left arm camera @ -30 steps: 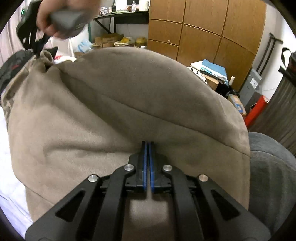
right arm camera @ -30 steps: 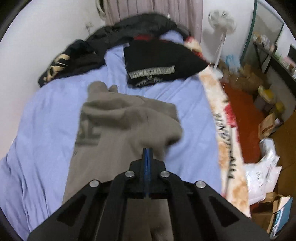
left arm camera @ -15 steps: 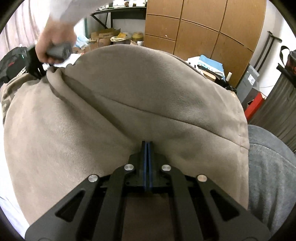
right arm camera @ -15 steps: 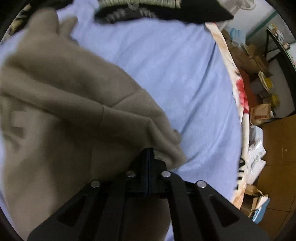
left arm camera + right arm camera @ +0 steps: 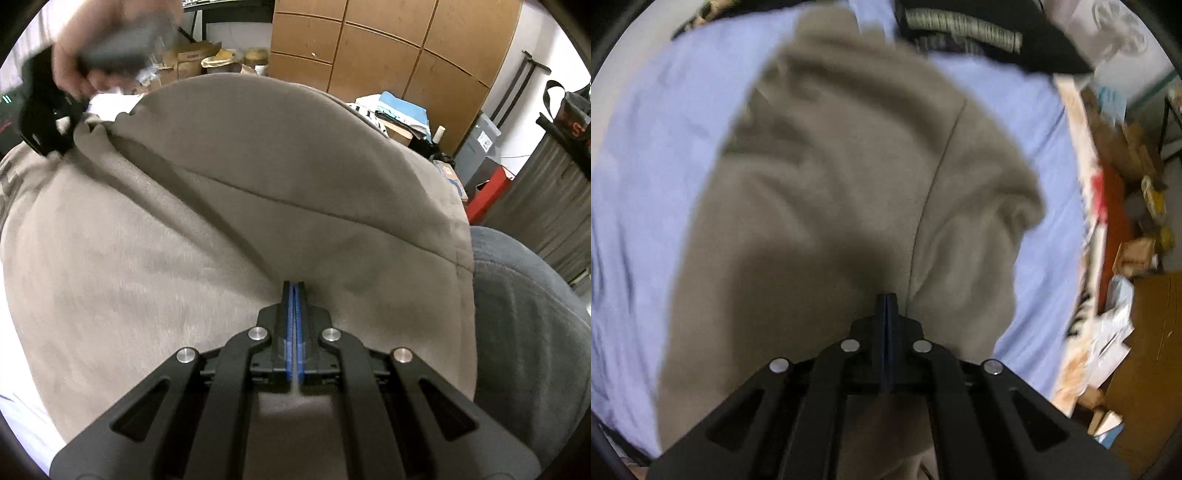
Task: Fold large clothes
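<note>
Tan garment (image 5: pixel 827 206) now sinks toward bedsheet (image 5: pixel 642 192); both grippers' fingers stay clamped on it.

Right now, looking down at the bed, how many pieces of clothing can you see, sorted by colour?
Tan: 1, the sweatshirt, pinched by both tongs
Black: 1, the garment with a pale band, lying beyond it on the sheet
Total: 2. More dark cloth shows at the top left edge, too blurred to count.

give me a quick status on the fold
Left gripper and right gripper both shut on the tan sweatshirt. Black garment beyond it on the bed.
</note>
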### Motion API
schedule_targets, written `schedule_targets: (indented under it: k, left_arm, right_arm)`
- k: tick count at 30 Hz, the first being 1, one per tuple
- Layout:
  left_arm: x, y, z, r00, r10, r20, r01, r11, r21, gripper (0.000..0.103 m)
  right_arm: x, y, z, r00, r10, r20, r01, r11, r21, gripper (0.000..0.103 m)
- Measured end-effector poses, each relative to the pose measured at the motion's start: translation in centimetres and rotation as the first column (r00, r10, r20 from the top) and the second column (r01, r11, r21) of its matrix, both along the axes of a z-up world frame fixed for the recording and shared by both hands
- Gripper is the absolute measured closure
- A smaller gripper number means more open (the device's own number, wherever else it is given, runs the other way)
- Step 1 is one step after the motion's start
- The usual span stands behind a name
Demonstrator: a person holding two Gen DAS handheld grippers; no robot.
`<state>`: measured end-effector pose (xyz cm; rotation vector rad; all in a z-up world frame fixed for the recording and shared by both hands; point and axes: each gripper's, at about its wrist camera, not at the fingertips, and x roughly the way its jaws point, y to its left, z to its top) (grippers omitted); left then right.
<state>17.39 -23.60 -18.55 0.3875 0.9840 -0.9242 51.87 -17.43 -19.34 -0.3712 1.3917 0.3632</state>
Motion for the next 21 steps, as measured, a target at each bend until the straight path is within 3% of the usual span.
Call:
schedule_targets:
  k: [5, 11, 14, 17, 21]
  left_arm:
    - [-0.3, -0.4, -0.6, 0.999, 0.01, 0.048, -0.011, 1.0, 0.022, 0.103]
    - [0.3, -0.6, -0.9, 0.999, 0.021, 0.037, -0.022, 0.999, 0.024, 0.103]
    - [0.2, -0.5, -1.0, 0.999, 0.008, 0.033, -0.008, 1.0, 0.011, 0.103]
    - [0.3, 0.6, -0.3, 1.0, 0.011, 0.016, -0.01, 0.999, -0.044, 0.103]
    - [0.2, 2.4, 1.7, 0.998, 0.054, 0.033, -0.053, 0.998, -0.019, 0.101]
  right_arm:
    - [1.6, -0.8, -5.0, 0.993, -0.089, -0.073, 0.094, 0.993, 0.069, 0.103]
    - [1.7, -1.3, -5.1, 0.989, -0.129, -0.074, 0.136, 0.984, 0.113, 0.103]
    - [0.6, -1.6, -2.9, 0.991, -0.122, -0.053, 0.127, 0.986, 0.107, 0.103]
    - [-2.0, -2.3, 2.5, 0.995, -0.099, 0.011, 0.096, 0.981, 0.167, 0.103]
    - [-8.6, -5.8, 9.1, 0.994, -0.094, 0.062, 0.074, 0.961, 0.265, 0.102]
